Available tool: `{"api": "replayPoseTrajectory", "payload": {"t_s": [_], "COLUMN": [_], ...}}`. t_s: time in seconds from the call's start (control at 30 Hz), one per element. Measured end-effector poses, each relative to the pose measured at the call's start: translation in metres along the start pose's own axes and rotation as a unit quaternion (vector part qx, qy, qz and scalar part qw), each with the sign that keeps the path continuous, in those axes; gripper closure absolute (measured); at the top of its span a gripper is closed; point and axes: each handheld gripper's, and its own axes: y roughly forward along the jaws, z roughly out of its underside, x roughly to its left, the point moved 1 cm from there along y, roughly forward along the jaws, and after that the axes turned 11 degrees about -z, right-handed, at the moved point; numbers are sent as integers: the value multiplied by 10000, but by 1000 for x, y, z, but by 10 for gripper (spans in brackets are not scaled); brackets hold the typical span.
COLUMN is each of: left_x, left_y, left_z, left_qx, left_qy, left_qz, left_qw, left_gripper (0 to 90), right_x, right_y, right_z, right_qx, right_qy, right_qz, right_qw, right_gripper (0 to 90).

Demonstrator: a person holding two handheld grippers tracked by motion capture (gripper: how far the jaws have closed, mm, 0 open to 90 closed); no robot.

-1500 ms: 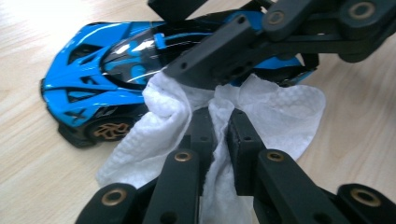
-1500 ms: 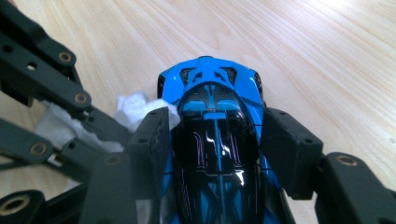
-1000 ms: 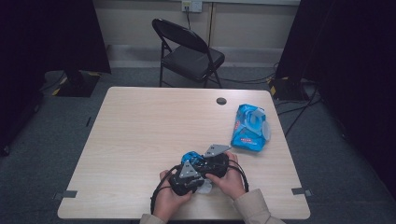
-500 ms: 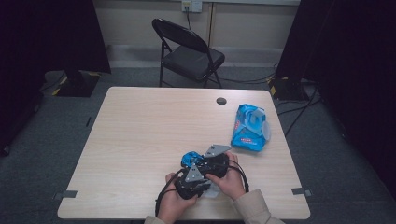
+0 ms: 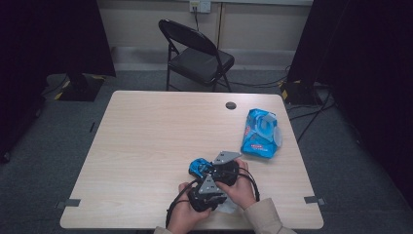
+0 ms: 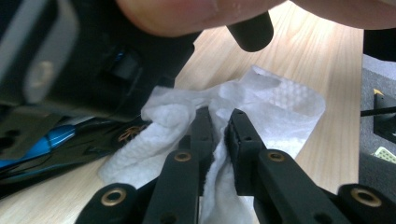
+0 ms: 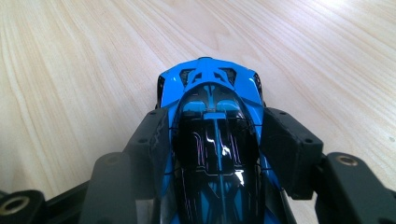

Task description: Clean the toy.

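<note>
Toy car [image 7: 212,140] lies lengthwise between right gripper [image 7: 215,135] jaws, nose pointing away.

We read this as lab or studio: black curtains [image 5: 53,39], folding chair [image 5: 197,53], floor cables [image 5: 311,105], taped table [image 5: 146,141].

Table left w/ free room; wipes pack [image 5: 260,132] prob. blocks right.

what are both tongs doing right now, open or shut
Left tongs: shut on the white wipe.
Right tongs: shut on the blue toy car, jaws on its sides.
</note>
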Motion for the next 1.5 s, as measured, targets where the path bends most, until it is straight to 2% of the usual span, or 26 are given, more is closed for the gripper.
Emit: {"api": "replayPoseTrajectory", "payload": {"t_s": [0.17,0.53,0.73,0.9,1.1,1.27,1.43,1.5], "left_x": [11,45,66,84,101,112,115,113], "left_y": [-12,-42,-54,-63,-65,-59,-45,-38], "left_z": [1,10,12,13,14,17,19,20], "left_qx": [49,-13,-143,-275,-289,-238,-73,35], "left_qy": [-50,-200,-412,-680,-812,-888,-920,-893], "left_qz": [-42,-433,-699,-973,-1245,-1453,-1615,-1613], "left_qw": [10000,9989,9966,9925,9885,9851,9825,9828], "left_gripper": [825,825,825,824,822,821,817,817], "right_x": [0,0,0,0,0,0,0,0], "right_y": [0,0,0,0,0,1,0,1], "right_z": [0,0,-1,-1,-1,-1,-1,-1], "right_qx": [-9,-2,7,15,15,10,22,13], "right_qy": [-7,-21,-17,-35,-26,-35,-29,-30], "right_qz": [6,9,23,15,11,17,13,13], "right_qw": [10000,10000,10000,10000,10000,10000,10000,10000], "right_gripper": [435,435,435,434,435,434,434,435]}}
